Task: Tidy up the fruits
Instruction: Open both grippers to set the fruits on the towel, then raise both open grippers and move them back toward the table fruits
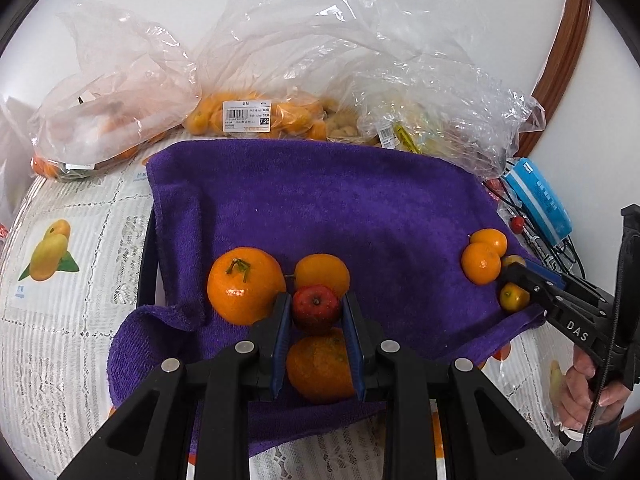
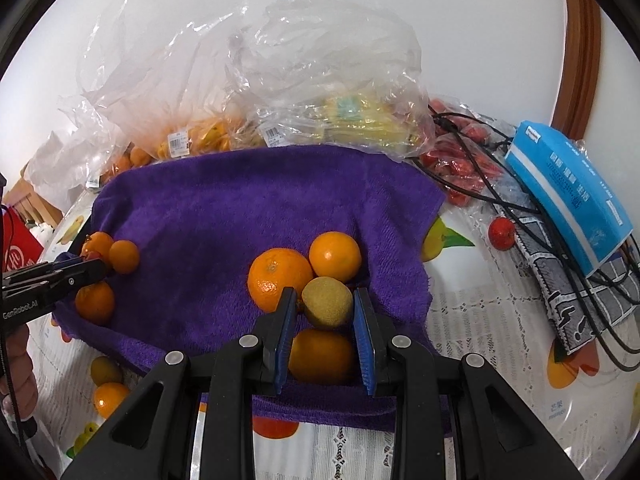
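Note:
A purple towel (image 1: pixel 320 208) covers the table. My left gripper (image 1: pixel 315 300) is shut on a small red apple (image 1: pixel 316 310), low over the towel. Three oranges crowd it: a large one (image 1: pixel 244 290) on the left, one (image 1: pixel 322 272) behind, one (image 1: pixel 320 366) underneath. At the towel's right edge my right gripper (image 1: pixel 510 276) reaches in beside two small oranges (image 1: pixel 482 262). In the right wrist view my right gripper (image 2: pixel 324 296) is shut on a green-brown kiwi (image 2: pixel 328 306) among three oranges (image 2: pixel 280 278). My left gripper (image 2: pixel 98 268) shows at the left.
Clear plastic bags of fruit (image 1: pixel 248 116) are piled along the back of the table by the wall. A blue box (image 2: pixel 568 192), black cables (image 2: pixel 520 208) and a loose red fruit (image 2: pixel 502 233) lie to the right. The tablecloth (image 1: pixel 60 320) carries fruit prints. A person's hand (image 1: pixel 584 384) holds the right gripper.

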Tool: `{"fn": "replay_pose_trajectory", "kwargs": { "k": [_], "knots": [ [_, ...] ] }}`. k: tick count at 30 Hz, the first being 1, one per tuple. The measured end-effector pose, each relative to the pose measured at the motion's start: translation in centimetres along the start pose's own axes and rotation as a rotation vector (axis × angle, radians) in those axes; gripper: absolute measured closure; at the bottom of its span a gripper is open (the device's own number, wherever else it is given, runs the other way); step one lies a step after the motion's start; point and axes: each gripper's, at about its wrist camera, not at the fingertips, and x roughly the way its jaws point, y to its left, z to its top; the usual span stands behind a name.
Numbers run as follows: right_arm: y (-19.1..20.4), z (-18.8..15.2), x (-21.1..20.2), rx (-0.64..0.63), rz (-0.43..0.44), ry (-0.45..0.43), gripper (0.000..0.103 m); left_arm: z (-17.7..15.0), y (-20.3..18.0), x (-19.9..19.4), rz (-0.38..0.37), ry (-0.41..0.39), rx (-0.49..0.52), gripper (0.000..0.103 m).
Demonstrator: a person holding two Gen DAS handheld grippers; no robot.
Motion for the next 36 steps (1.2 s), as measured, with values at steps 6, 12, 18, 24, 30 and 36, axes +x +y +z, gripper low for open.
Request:
{"fn": "replay_pose_trajectory", "kwargs": {
  "k": [6,12,18,24,30,36],
  "knots": [
    [0.3,0.2,-2.1,0.008,-0.022,-0.033,0.055,-0.3,0.4,-1.1,0.007,0.004,-0.011,0.067],
    [1.8,0.5,-5.1,-0.004,-0.038,-0.076,0.043,-0.9,0.9,-4.1,-0.005,-0.025,-0.024,0.058],
    [3.4,0.4,-7.9,0.005,-0.069,-0.068,0.029,-2.0,0.9,-6.9,0.012,-0.016,-0.038,0.045],
    [4.6,-0.6,-10.2,0.019,-0.06,-0.036,0.027,-3.5,0.1,-9.8,0.092,-0.031,-0.032,0.034],
    [4.9,-1.9,-12.6,0.073,-0.048,-0.067,0.023,-5.0,-0.4,-12.4,0.089,-0.057,-0.027,0.031],
    [4.8,-3.4,-14.0,0.124,0.027,-0.071,0.022,-6.9,-1.2,-14.2,0.095,-0.099,0.001,0.031]
  ]
}}
